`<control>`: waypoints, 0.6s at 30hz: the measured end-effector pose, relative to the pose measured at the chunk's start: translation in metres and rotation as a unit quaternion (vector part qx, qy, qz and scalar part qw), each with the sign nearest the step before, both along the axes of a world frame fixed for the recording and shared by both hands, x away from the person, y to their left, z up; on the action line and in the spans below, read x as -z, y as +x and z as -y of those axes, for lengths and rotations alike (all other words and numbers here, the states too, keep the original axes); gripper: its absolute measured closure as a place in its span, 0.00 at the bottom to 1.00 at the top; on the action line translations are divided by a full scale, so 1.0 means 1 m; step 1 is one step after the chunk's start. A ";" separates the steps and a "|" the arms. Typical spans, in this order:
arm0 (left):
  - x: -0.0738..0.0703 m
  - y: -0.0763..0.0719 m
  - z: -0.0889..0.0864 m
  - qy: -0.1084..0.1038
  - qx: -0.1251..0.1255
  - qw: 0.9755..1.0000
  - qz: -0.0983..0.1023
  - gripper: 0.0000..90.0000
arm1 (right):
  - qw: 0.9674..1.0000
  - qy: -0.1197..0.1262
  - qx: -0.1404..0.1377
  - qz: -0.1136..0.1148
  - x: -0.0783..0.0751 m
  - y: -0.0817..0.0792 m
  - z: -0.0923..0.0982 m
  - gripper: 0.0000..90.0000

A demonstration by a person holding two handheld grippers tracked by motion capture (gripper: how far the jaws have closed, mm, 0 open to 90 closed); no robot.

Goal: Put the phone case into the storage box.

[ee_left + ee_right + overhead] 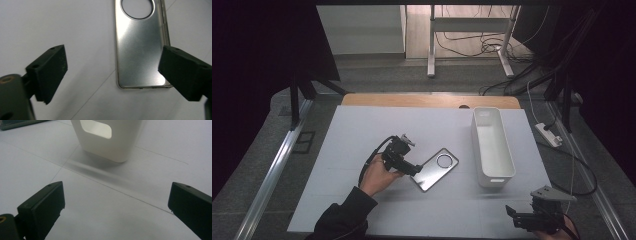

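Note:
A silver phone case [435, 169] with a round camera hole lies flat on the white table top [362, 135] near the middle. My left gripper [412, 169] hovers at its lower left end, open. In the left gripper view the case [140, 47] lies ahead between the two spread jaws, its near edge close to the right fingertip [182, 72]. My right gripper [517, 216] is open at the table's front right corner. It faces a white bin [107, 137] with a cut-out handle; nothing is between its jaws.
The long white bin [492, 146] stands right of the case, running front to back. A wooden strip [427, 101] borders the table's far edge. A power strip [548, 135] and cables lie on the floor at the right.

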State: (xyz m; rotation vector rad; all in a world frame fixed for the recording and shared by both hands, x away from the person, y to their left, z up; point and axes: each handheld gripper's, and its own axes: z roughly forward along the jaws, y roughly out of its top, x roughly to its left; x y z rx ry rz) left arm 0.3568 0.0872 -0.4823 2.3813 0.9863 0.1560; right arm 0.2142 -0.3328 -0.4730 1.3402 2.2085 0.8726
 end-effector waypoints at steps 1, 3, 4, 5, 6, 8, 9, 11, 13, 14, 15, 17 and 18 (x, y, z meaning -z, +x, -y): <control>0.000 0.001 0.000 0.005 -0.001 1.000 0.001 0.02 | 1.000 0.000 0.000 0.000 0.000 0.000 0.000 0.01; -0.001 0.002 -0.002 0.003 0.000 1.000 -0.008 0.00 | 1.000 0.000 0.000 0.000 0.000 0.000 0.000 0.01; -0.001 0.003 -0.003 0.002 0.000 1.000 -0.009 0.00 | 1.000 0.000 0.000 0.000 0.000 0.000 0.000 0.01; -0.001 0.004 -0.003 0.002 0.001 1.000 -0.011 0.00 | 1.000 0.000 0.000 -0.001 0.000 0.000 0.000 0.01; -0.001 0.004 -0.003 0.003 0.002 1.000 -0.010 0.00 | 1.000 0.000 0.000 -0.001 0.000 0.000 0.000 0.01; -0.001 0.004 -0.003 0.005 0.004 1.000 -0.008 0.00 | 1.000 0.000 0.000 -0.001 0.000 0.000 0.000 0.01; -0.002 0.005 -0.002 0.005 0.005 1.000 -0.008 0.00 | 1.000 0.000 0.000 -0.001 0.000 0.000 0.000 0.01; -0.002 0.005 -0.001 0.008 0.006 1.000 -0.004 0.00 | 1.000 0.000 0.000 -0.001 0.000 0.000 0.000 0.01; -0.002 0.004 0.001 0.013 0.009 1.000 0.000 0.00 | 1.000 0.000 0.000 -0.001 0.000 0.000 0.000 0.01; -0.002 0.004 0.002 0.015 0.011 1.000 0.001 0.00 | 1.000 0.000 0.000 -0.001 0.000 0.000 0.000 0.01; -0.001 0.004 0.003 0.015 0.011 1.000 0.000 0.00 | 1.000 0.000 0.000 -0.001 0.000 0.000 0.000 0.01; 0.002 0.005 0.006 0.015 0.012 1.000 0.000 0.00 | 1.000 0.000 0.000 -0.001 0.000 0.000 0.000 0.01; 0.002 0.005 0.006 0.015 0.012 1.000 0.000 0.00 | 1.000 0.000 0.000 -0.001 0.000 0.000 0.000 0.01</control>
